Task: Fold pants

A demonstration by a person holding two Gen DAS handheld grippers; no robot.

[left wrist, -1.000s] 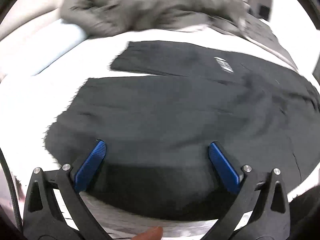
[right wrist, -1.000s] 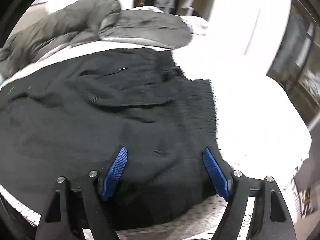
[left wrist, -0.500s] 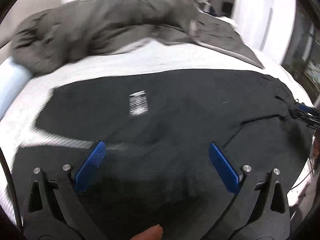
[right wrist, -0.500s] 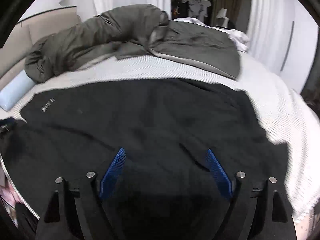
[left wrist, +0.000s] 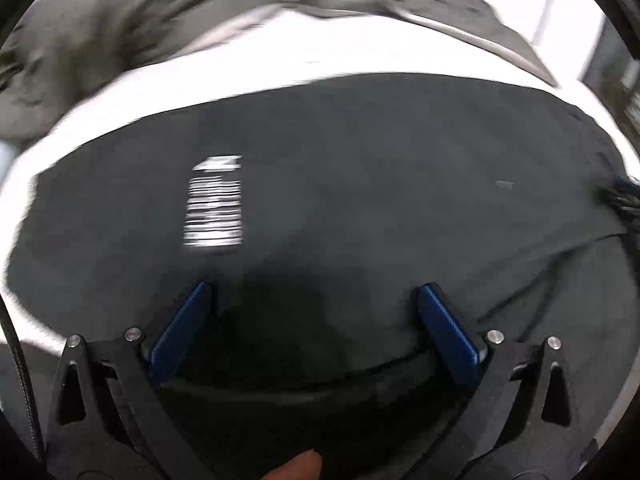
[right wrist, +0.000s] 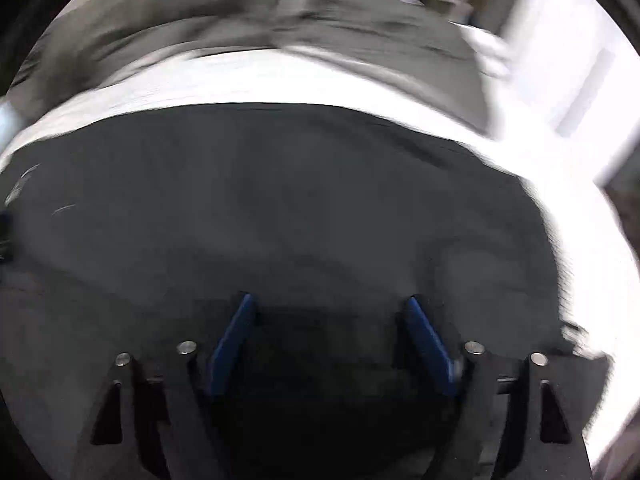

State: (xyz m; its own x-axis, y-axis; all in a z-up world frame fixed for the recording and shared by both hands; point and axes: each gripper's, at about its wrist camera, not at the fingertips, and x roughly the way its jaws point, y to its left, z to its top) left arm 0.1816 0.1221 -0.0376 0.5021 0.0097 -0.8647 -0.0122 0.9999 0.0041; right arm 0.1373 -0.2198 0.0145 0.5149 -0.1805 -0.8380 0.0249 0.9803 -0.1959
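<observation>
Black pants (left wrist: pixel 360 184) lie spread flat across a white bedsheet (left wrist: pixel 280 68), with a white printed label (left wrist: pixel 214 204) on the cloth. My left gripper (left wrist: pixel 314 292) hovers over the pants, its blue-padded jaws wide apart and nothing between them. In the right wrist view the same pants (right wrist: pixel 280 200) fill the picture below my right gripper (right wrist: pixel 330 302), also open and holding nothing. At the far right edge of the left wrist view a bit of blue and black, the other gripper (left wrist: pixel 624 196), shows. Both views are motion-blurred.
A rumpled grey-olive duvet (left wrist: pixel 160 12) lies on the bed beyond the pants, seen in the right wrist view as the duvet (right wrist: pixel 320 20) too. A fingertip (left wrist: pixel 296 468) shows at the bottom edge. Bright white wall or curtain (right wrist: pixel 580 60) stands at right.
Both grippers have swept sideways over the pants, left from the leg hems toward the printed label, right from the waist edge inward. Both stayed open.
</observation>
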